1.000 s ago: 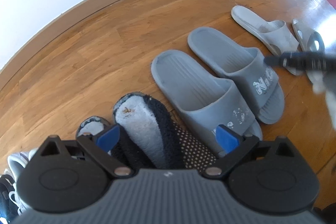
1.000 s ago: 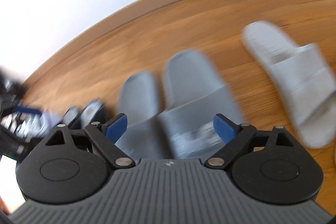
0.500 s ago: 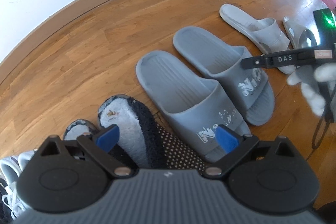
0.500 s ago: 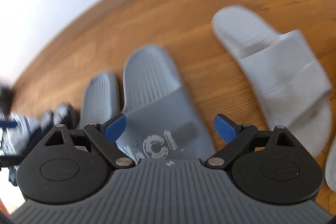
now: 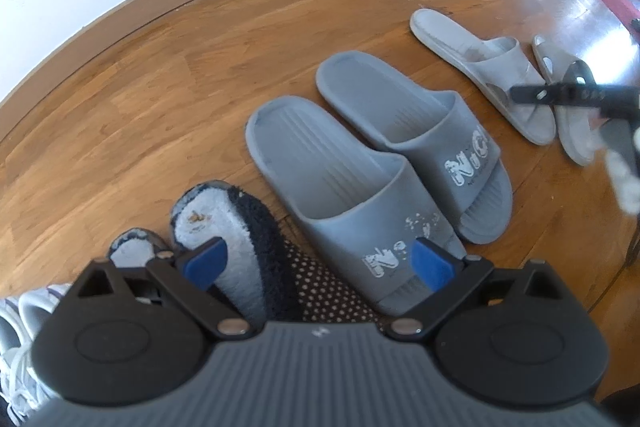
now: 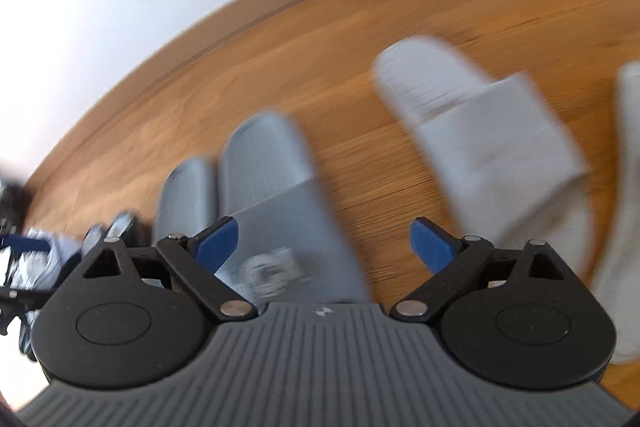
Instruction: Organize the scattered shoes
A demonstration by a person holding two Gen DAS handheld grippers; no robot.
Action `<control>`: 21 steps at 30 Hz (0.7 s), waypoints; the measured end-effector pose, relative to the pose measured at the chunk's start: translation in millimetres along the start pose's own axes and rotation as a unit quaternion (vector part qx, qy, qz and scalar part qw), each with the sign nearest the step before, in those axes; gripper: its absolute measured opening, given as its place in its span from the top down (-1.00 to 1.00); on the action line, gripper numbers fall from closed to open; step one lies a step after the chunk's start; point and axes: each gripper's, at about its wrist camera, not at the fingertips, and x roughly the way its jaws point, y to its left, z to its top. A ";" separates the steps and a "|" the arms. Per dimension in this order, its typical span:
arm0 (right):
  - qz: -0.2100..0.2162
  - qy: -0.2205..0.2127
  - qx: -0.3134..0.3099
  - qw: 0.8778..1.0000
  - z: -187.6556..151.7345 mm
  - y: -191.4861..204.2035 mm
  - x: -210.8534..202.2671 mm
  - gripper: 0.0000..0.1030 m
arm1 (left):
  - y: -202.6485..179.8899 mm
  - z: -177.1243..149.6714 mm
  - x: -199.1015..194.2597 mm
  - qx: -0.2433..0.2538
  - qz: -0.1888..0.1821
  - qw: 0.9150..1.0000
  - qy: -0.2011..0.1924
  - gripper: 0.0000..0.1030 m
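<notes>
Two big grey slides [image 5: 376,179] are seen side by side on the wooden floor [image 5: 160,99], both pointing the same way, with white letters on their straps. Just to their left, two fluffy black-and-white slippers [image 5: 236,239] are lined up, and one is partly hidden by the left gripper [image 5: 318,263]. Its jaws are held wide open – nothing is caught between the blue pads [image 5: 204,261]. White sneakers [image 5: 24,311] can be made out at the far left edge. Further right, a pair of pale grey slides [image 5: 492,67] is laid on the floor, a little apart from the big pair. The right gripper [image 5: 576,95] is seen there as a dark bar above the pale slides.

From the right wrist view, everything is blurred. The right gripper [image 6: 324,239] is held over the floor between a big grey slide and a pale slide [image 6: 480,131] – its jaws are spread wide with nothing in them.
</notes>
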 end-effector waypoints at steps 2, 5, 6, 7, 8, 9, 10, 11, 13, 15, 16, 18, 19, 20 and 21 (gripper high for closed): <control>-0.039 -0.027 0.020 0.999 -0.1 -21.2 -13.1 -0.83 | -4.0 0.9 2.9 0.003 -0.004 1.000 0.001 -0.93; -0.095 -0.065 0.045 0.992 -0.5 -46.4 -30.6 -0.83 | -12.8 3.6 6.0 0.012 -0.012 1.000 -0.002 -0.93; -0.124 -0.087 0.060 0.987 -0.1 -57.4 -38.9 -0.83 | -16.1 4.6 6.9 0.015 -0.014 1.000 -0.003 -0.93; -0.142 -0.100 0.071 0.982 0.6 -65.0 -44.1 -0.83 | -17.4 2.5 7.3 0.017 -0.017 1.000 -0.002 -0.93; -0.161 -0.110 0.081 0.978 2.9 -73.7 -48.7 -0.83 | -20.4 2.7 8.3 0.021 -0.020 1.000 -0.002 -0.93; -0.180 -0.118 0.088 0.973 7.0 -83.7 -52.6 -0.83 | -23.4 2.7 9.3 0.024 -0.022 0.999 -0.002 -0.93; -0.190 -0.123 0.090 0.970 9.9 -89.9 -54.5 -0.83 | -26.7 2.7 9.7 0.028 -0.024 0.999 -0.003 -0.93; -0.201 -0.131 0.089 0.967 13.4 -97.6 -57.0 -0.83 | -29.8 2.7 10.1 0.031 -0.027 0.999 -0.004 -0.93; -0.225 -0.146 0.090 0.959 19.8 -113.9 -62.2 -0.83 | -37.1 3.8 11.3 0.033 -0.033 0.999 -0.008 -0.93; -0.250 -0.160 0.095 0.950 25.1 -131.3 -68.1 -0.83 | -45.5 6.3 12.9 0.033 -0.040 0.999 -0.013 -0.93; -0.265 -0.168 0.104 0.944 25.7 -140.6 -71.8 -0.83 | -53.9 11.6 14.7 0.032 -0.051 0.998 -0.021 -0.93; -0.294 -0.182 0.132 0.929 20.7 -154.8 -78.3 -0.83 | -70.7 22.2 18.4 0.030 -0.074 0.996 -0.037 -0.93; -0.303 -0.186 0.141 0.924 19.5 -161.2 -81.7 -0.83 | -79.2 27.5 20.2 0.029 -0.085 0.995 -0.045 -0.93; -0.313 -0.191 0.167 0.915 13.5 -171.6 -88.3 -0.83 | -87.8 32.9 22.2 0.028 -0.097 0.993 -0.054 -0.93; -0.320 -0.197 0.198 0.905 4.6 -182.6 -95.7 -0.83 | -99.8 40.9 25.5 0.027 -0.111 0.991 -0.073 -0.93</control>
